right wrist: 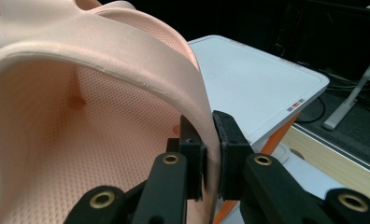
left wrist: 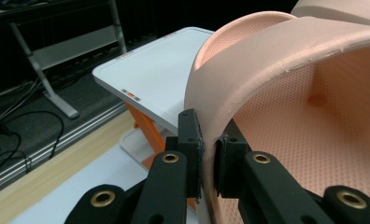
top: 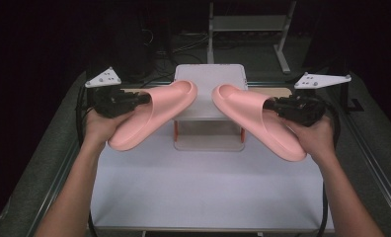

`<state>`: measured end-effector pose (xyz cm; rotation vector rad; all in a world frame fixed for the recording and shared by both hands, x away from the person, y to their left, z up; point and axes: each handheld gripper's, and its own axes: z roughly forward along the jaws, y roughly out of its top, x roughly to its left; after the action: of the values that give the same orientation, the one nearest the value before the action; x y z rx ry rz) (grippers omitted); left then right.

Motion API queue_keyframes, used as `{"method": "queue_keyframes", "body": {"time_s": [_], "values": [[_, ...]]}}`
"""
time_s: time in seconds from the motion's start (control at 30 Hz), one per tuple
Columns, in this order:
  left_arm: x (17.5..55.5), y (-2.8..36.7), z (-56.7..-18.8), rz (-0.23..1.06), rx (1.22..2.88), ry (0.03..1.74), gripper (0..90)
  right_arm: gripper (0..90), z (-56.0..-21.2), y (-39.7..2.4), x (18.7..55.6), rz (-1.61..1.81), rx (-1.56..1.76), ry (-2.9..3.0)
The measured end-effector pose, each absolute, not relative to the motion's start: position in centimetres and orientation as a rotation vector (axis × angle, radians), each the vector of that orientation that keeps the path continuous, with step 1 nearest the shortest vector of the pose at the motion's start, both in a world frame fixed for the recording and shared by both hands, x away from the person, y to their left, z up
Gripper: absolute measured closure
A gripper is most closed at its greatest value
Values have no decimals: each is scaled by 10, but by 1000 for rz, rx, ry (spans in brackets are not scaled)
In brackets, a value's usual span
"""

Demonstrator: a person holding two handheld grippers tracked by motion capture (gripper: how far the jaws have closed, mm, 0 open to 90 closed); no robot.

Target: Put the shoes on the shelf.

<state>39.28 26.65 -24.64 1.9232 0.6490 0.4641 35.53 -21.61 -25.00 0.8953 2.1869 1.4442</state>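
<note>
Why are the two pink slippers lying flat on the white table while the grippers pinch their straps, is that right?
Not quite. The left gripper and right gripper do pinch the straps, but the left slipper and right slipper are lifted and tilted above the white table, in front of the small white stand. The high view shows it.

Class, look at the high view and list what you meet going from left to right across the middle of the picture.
Left gripper → left pink slipper → white stand → right pink slipper → right gripper.
</note>
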Motion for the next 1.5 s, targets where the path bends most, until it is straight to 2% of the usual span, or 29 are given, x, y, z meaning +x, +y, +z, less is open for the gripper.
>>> {"method": "queue_keyframes", "body": {"time_s": [0.53,1.5], "values": [[425,256,-237,469,1925,678,828,826,-234,-209,392,1380,890,2191],[481,243,-229,465,1965,778,827,826,-228,-195,457,1286,976,2175]]}}
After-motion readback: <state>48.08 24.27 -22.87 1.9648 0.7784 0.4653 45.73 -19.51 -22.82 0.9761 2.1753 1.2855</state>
